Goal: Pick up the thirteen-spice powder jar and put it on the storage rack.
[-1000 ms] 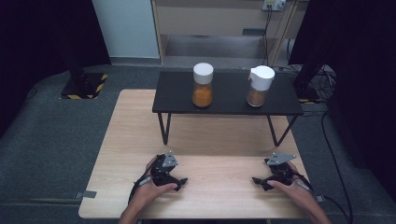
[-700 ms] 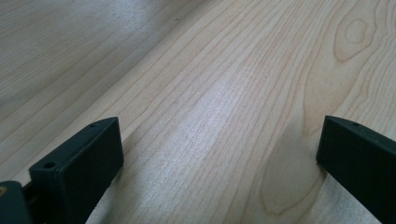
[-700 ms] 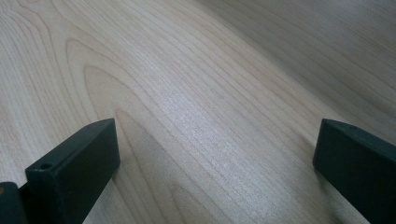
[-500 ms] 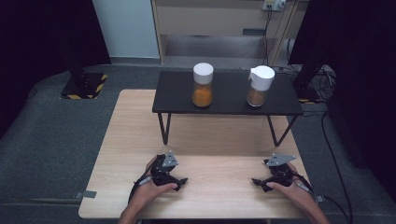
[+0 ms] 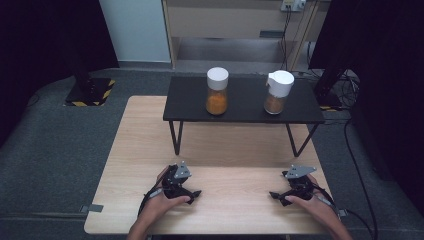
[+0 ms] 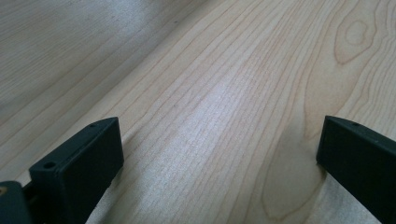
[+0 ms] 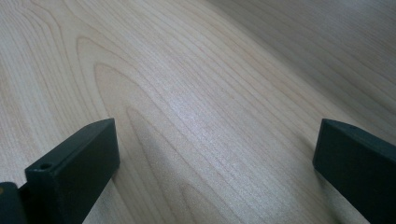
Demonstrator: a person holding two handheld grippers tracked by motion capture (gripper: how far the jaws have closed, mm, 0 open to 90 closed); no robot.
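Two clear jars with white lids stand on a low black shelf (image 5: 300,114) at the far side of the wooden table (image 5: 230,145). The left jar (image 5: 217,91) holds orange powder and the right jar (image 5: 277,92) holds brownish powder. My left gripper (image 5: 192,195) rests near the table's front edge, held by a hand, jaws spread wide over bare wood (image 6: 219,140). My right gripper (image 5: 276,196) rests at the front right in the other hand, likewise open with nothing but wood (image 7: 215,135) between its fingers. Both grippers lie well short of the shelf.
The black shelf stands on thin legs (image 5: 177,137) with a gap beneath it. Grey carpet (image 5: 55,150) surrounds the table. A wooden cabinet (image 5: 235,22) and cables (image 5: 350,80) sit behind, and a yellow-black striped base (image 5: 90,92) lies at the far left.
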